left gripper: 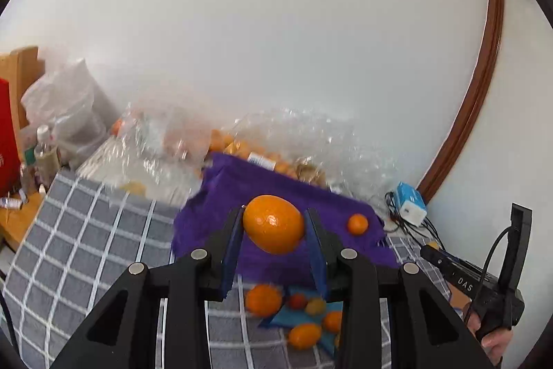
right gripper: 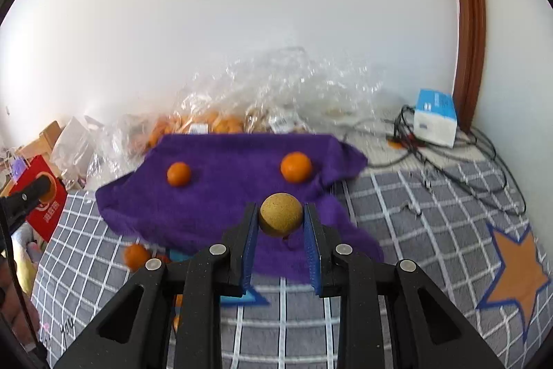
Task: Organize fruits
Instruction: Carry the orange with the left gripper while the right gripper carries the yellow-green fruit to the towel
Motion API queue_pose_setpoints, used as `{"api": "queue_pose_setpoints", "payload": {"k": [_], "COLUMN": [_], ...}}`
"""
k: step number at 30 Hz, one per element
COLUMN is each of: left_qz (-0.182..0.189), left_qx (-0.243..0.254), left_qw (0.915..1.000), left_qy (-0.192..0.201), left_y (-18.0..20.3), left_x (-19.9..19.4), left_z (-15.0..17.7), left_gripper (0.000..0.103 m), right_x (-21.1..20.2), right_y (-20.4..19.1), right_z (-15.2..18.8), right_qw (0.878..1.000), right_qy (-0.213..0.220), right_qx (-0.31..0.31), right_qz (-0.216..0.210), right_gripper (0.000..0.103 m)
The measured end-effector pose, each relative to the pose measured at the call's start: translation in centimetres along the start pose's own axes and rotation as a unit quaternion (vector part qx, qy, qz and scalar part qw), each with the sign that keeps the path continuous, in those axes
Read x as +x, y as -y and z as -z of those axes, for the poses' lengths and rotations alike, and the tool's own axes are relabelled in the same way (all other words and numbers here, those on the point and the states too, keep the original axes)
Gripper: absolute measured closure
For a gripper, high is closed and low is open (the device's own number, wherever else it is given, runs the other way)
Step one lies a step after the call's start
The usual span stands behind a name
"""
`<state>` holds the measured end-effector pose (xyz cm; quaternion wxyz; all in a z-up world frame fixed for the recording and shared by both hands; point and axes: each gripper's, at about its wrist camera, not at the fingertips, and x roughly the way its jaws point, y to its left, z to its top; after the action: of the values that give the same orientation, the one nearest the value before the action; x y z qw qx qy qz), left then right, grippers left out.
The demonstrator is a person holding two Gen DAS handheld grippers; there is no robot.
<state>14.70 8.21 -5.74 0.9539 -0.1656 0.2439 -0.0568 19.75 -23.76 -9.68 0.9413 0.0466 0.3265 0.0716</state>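
My left gripper is shut on a large orange and holds it above the purple cloth. A small orange lies on that cloth to the right. My right gripper is shut on a round tan-brown fruit over the near edge of the purple cloth. Two oranges lie on the cloth beyond it. Several small fruits lie on a blue cloth below the left gripper.
Clear plastic bags holding more oranges sit against the white wall behind the purple cloth. A blue-white box with black cables is at the right. A red bag and clutter stand at the left. The surface is a grey checked sheet.
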Motion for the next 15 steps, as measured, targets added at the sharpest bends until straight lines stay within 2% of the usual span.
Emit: {"api": "queue_pose_setpoints", "payload": {"k": [5, 15], "left_qz": [-0.009, -0.034], "left_qx": [0.015, 0.017], "left_qw": [0.9998, 0.9988], "left_qy": [-0.005, -0.03], "left_y": [1.1, 0.9], "left_x": [2.3, 8.6], "left_z": [-1.8, -2.8], "left_gripper": [0.069, 0.069], "right_x": [1.4, 6.3], "right_y": [-0.8, -0.8], "right_z": [-1.9, -3.7], "right_qw": [1.0, 1.0], "right_qy": [0.006, -0.006], "right_qx": [-0.005, -0.005], "right_qz": [-0.004, 0.008], "right_gripper": [0.077, 0.077]}}
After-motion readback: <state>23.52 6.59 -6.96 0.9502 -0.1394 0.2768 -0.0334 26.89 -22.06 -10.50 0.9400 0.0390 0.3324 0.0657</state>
